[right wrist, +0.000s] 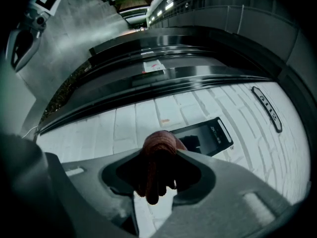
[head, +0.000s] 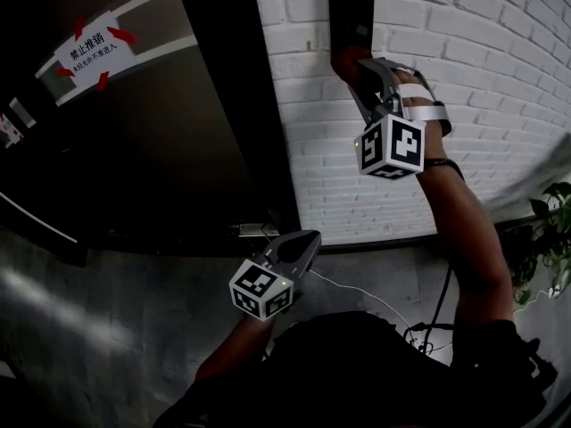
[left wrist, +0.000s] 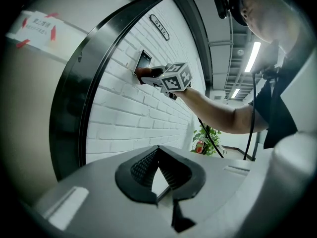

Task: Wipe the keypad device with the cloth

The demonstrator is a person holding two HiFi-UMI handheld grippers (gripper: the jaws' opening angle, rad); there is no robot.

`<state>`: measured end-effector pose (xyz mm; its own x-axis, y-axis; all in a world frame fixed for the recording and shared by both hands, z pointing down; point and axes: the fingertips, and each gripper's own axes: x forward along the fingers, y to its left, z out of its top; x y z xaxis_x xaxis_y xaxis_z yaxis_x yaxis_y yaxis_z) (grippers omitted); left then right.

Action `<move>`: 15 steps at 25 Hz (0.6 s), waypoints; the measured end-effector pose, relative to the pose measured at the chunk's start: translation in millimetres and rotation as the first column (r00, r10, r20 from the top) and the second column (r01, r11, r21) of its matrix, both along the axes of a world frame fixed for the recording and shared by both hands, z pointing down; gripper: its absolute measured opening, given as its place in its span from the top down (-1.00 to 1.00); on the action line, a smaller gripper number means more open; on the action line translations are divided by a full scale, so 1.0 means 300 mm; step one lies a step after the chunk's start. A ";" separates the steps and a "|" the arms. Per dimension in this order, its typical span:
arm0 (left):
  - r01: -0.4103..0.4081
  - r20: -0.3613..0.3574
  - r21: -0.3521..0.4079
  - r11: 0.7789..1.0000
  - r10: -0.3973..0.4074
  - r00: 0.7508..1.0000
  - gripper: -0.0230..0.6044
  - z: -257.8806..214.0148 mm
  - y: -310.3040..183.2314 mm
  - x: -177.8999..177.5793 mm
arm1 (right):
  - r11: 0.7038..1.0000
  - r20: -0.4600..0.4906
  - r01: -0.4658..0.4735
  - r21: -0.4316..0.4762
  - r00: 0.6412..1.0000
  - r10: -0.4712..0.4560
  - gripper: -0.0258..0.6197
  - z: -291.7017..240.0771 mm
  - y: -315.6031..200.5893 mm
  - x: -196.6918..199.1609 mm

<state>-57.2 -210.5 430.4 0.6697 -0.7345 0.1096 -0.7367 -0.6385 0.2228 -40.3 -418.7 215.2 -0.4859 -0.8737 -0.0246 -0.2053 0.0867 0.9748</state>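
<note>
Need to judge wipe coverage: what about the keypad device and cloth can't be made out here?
- Keypad device lower part, head view: hidden behind cloth and right claw.
- Its keys, right gripper view: face dark, too small, one end under cloth.
- Cloth contact with device: hidden by the cloth itself in every view.

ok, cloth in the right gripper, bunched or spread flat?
Bunched: the cloth is a reddish wad clamped in the right gripper's jaws, at the keypad device.
</note>
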 end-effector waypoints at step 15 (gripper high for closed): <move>0.012 0.005 0.000 1.000 -0.012 1.000 0.88 -0.001 0.016 -0.018 | 0.998 -0.029 -0.002 -0.058 1.000 0.001 0.49 0.071 -0.011 -0.003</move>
